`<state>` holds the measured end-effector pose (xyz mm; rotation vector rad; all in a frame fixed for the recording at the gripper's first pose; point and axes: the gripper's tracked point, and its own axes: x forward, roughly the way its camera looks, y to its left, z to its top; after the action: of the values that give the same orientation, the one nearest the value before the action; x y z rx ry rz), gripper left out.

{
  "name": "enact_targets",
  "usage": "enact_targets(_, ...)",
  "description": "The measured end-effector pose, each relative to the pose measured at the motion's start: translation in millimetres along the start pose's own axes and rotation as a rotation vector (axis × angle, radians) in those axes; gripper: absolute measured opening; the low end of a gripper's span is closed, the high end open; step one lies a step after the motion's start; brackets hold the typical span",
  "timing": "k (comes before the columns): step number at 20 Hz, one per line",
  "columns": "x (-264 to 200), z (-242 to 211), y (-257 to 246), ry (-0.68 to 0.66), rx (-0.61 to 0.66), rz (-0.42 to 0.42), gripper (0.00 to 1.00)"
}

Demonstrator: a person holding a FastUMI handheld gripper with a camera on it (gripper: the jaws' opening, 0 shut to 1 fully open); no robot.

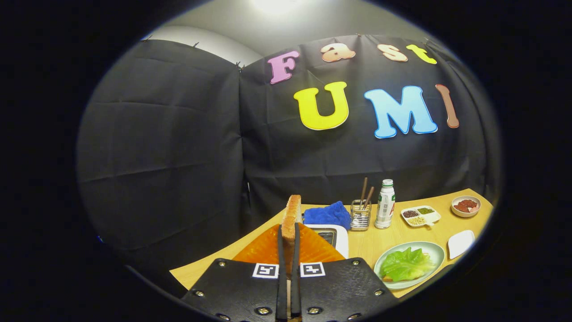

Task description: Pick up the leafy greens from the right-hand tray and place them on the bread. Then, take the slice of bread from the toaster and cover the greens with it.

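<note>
Spreading across the lower scene, a wooden table [375, 243] carries everything, with the black cloth wall rising behind it. Next in size comes an orange mat [268, 248] just ahead of the gripper [288, 241], partly hidden by the gripper's body. Right of the mat stands a white toaster [342, 237], seen at its near corner and top. Further right, well apart from the toaster, lies a pale green plate [435, 252] holding the greens [404, 264], which rest on a bread base [388, 279] whose edge shows just under the leaves. Behind the toaster sits a blue cloth [328, 214]. Beside the cloth is a clear holder [360, 215] with chopsticks [364, 191] standing in it, and just right of that a white bottle [385, 205], upright. Past the bottle lies a divided dish [421, 215] with grains in its compartments, then a small bowl [465, 206] of something reddish, and nearer, a little white dish [460, 243] beside the plate.

Both fingers are drawn close together and press on a toast slice [291, 219], held upright on edge between them, its crust rising above the fingertips, lifted over the mat, left of the toaster and well apart from the greens
</note>
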<state>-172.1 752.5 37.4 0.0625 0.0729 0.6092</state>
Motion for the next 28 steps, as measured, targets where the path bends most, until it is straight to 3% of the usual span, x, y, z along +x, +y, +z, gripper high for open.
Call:
enact_targets(7,-13.8,29.3,-10.0,-0.06,-0.003,0.022,0.03)
enact_targets(12,-35.9,40.9,-43.5,-0.07,0.004,0.003,0.03)
enact_targets(21,-78.0,53.1,-129.3,-0.104,-0.047,-0.165,0.03)
enact_targets(28,-83.9,27.0,-182.6,-0.015,-0.047,-0.253,0.03)
